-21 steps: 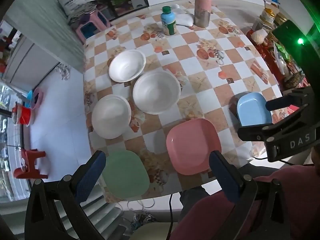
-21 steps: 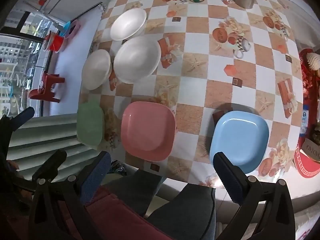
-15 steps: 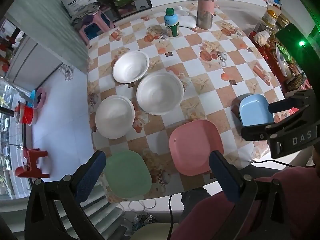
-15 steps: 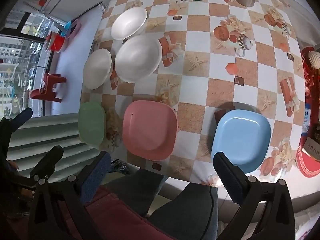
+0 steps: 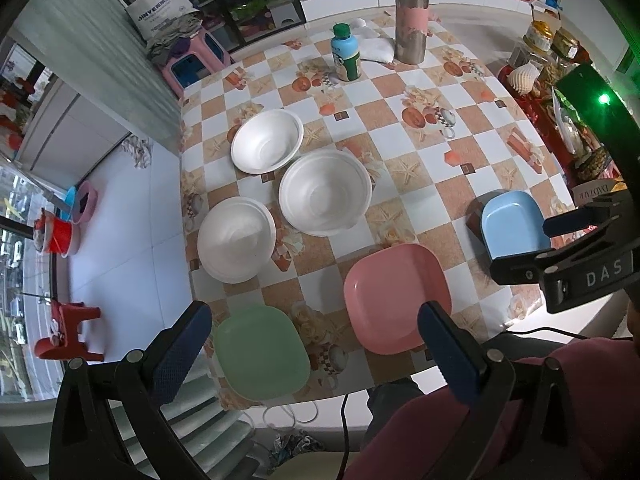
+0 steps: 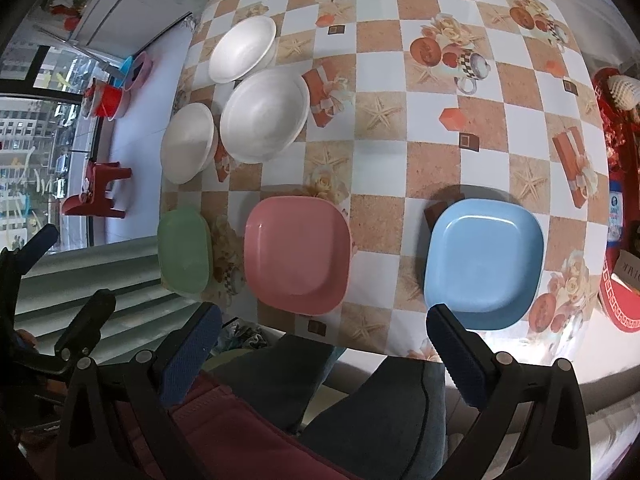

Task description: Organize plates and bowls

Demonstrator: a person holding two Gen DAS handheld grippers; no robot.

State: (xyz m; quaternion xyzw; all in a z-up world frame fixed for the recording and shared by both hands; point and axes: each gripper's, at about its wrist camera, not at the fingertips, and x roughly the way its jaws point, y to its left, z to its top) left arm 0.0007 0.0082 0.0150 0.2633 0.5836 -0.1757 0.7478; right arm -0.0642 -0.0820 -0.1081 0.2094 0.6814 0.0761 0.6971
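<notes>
Table [image 5: 472, 152], covered in a checkered cloth printed with starfish and cups, is carrying every dish and is serving as the landmark throughout. Largest bowl [image 5: 325, 192], white and upright, is sitting near the table's centre-left, with a second white bowl [image 5: 267, 140] lying just beyond it toward the far edge and a third white bowl [image 5: 236, 240] lying beside it toward the table's left edge. Pink plate [image 6: 297, 254], square with rounded corners, is resting at the middle of the table's near edge. Blue plate [image 6: 483, 258] is resting at the near edge toward the table's right side, well apart from the pink one. Green plate [image 5: 261, 352] is occupying the table's near-left corner, partly overhanging the edge. Pink-topped steel flask [image 5: 411, 16] and green-capped bottle [image 5: 346, 53] are standing at the table's far edge, beside a white cloth bundle [image 5: 374, 49].

Left gripper [image 5: 314, 344] is hovering above the table's near edge, its fingers spread wide and grasping nothing. Right gripper [image 6: 324, 340] is likewise hovering over the near edge, fingers released and empty, one blue pad [image 6: 452, 346] lying visually over the blue plate's near rim.
</notes>
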